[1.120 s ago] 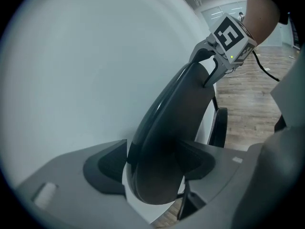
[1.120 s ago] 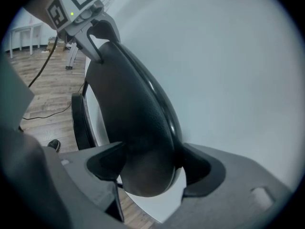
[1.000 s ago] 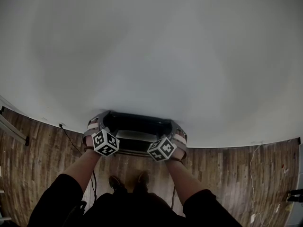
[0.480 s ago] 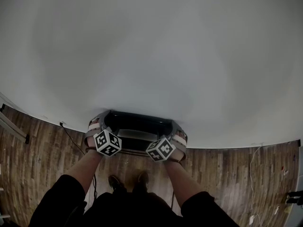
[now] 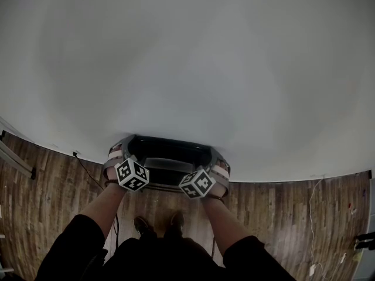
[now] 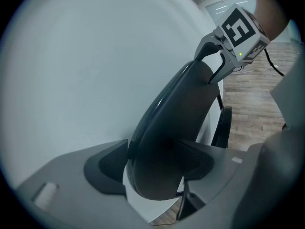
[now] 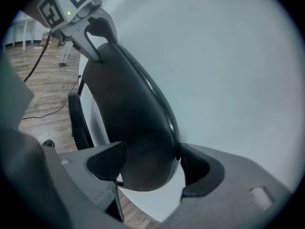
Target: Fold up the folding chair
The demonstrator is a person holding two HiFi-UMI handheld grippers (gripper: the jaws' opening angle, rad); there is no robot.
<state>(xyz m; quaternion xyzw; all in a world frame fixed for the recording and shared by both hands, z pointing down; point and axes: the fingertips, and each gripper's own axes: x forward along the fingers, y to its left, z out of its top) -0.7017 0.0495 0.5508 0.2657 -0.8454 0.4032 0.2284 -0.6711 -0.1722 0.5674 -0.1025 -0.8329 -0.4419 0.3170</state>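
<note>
Since both claws gripped only the rounded top of the chair (image 5: 170, 145) back, we judged slipping to be the chief danger. The left claw (image 6: 153, 170) had its jaws closed on one end of that dark, smooth rim, and the right claw (image 7: 145, 163) had its jaws closed on the other, with nothing else holding it. We saw the chair standing close against the wall (image 5: 187, 51), just ahead of our feet (image 5: 158, 224), and we could not tell whether it was fully folded. If we had pulled harder on one side, the back could have twisted out of the pads. Had it dropped, it would likely have struck our feet or the floor (image 5: 47, 180). Pushing forward could have scraped the wall, and a cable (image 5: 88, 171) lying near the left side could have snagged a leg.
</note>
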